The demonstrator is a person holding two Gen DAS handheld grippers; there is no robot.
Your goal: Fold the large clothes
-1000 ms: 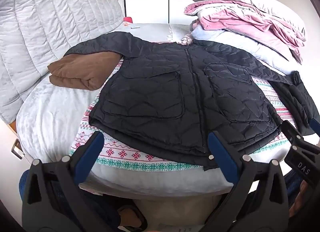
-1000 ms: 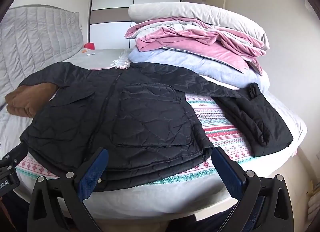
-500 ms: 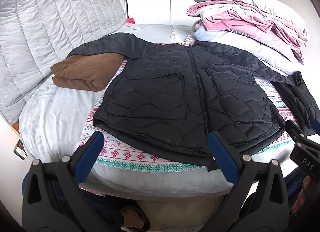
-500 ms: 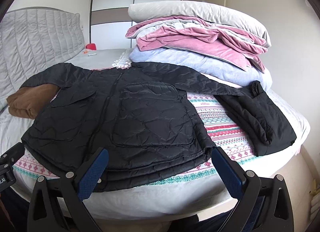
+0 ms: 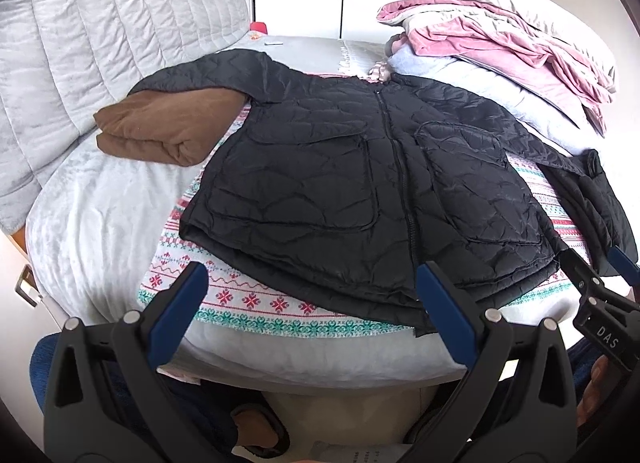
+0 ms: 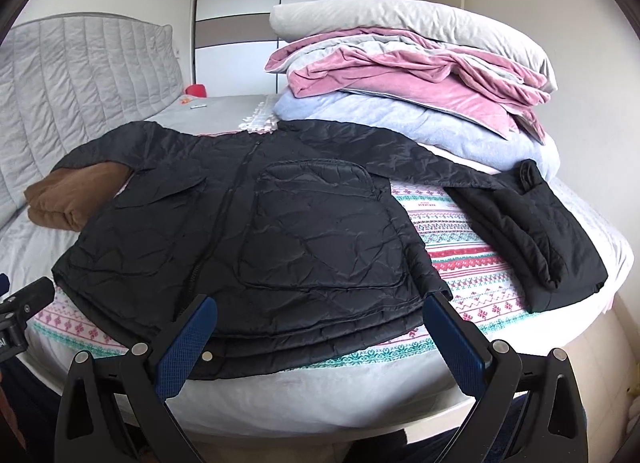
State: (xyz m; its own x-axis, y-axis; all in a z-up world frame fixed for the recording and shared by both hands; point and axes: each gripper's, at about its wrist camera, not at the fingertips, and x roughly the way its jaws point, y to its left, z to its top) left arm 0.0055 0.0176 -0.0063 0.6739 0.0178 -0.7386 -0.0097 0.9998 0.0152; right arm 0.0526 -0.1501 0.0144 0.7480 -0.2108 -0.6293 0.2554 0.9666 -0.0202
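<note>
**Jacket flat on bed, both grippers wide & empty**

Bed (image 5: 100, 199) fills most of both views, grey quilted cover; padded headboard (image 5: 100, 31) upper left of the L view. Patterned blanket (image 5: 256, 299), red/green motifs on white, lies across the bed under the jacket.

Black quilted jacket (image 5: 360, 183) sits centre frame in both views, front up, zipped, hem toward you at the near bed edge. Its one sleeve runs to upper left over the folded brown garment (image 5: 160, 127); the other sleeve runs right, ending bunched at the right bed edge (image 6: 536, 231).

Stack of bedding (image 6: 400, 79), upper right: pale blue at the bottom, pink layers, grey pillow on top. It's touching the jacket's far shoulder.

Your L gripper (image 5: 312, 295), bottom of frame: jaws spread wide, nothing btwn them, just short of the hem. Your R gripper (image 6: 320, 327), same: wide apart, empty, pads low over the hem, contact can't tell.
</note>
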